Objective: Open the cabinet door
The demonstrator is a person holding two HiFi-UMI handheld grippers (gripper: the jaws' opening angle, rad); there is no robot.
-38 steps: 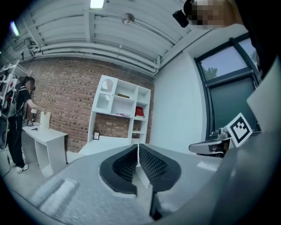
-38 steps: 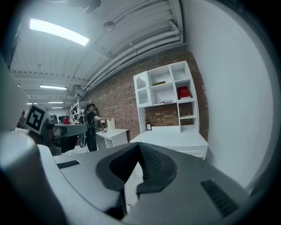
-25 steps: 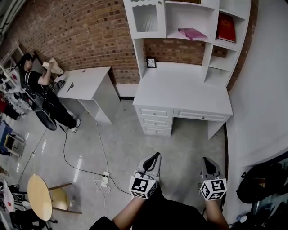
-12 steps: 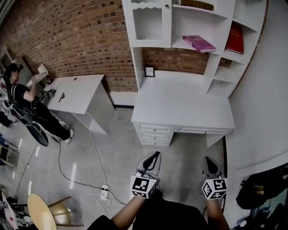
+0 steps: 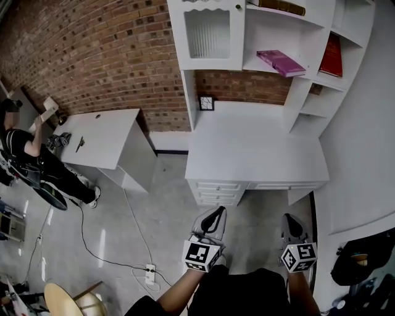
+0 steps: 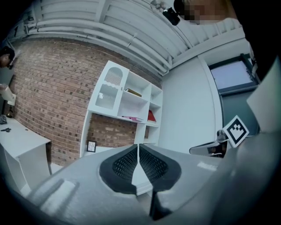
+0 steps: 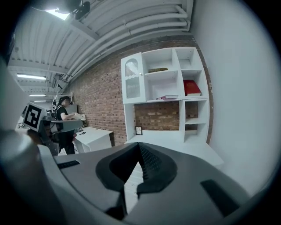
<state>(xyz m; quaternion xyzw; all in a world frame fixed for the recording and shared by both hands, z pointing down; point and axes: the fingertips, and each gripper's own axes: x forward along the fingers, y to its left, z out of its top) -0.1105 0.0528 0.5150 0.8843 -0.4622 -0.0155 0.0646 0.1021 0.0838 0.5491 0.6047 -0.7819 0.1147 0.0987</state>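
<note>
We held the left gripper (image 5: 213, 217) and the right gripper (image 5: 294, 223) low in front of us. Both pointed toward the big white desk (image 5: 253, 148). Each one had its jaws pressed together, and nothing was between them. We think they were shut because there was nothing near enough to grab yet.

The cabinet door (image 5: 207, 32) was up high, at the top left of the shelves that stood on the desk. It was white with a wavy glass pane, and it was closed. Its little knob (image 5: 236, 7) sat by the door's right edge, next to the open shelf with the pink book (image 5: 281, 62). So we guessed the door would swing out to the left.

The door was well apart from both grippers, with bare floor and the whole desk top in between. We would have to step closer, lift a gripper up high and open its jaws to take the knob. The left gripper was more in line with the door.

A person (image 5: 24, 154) worked at a small white table (image 5: 102, 139) far off to the left, out of our way.
</note>
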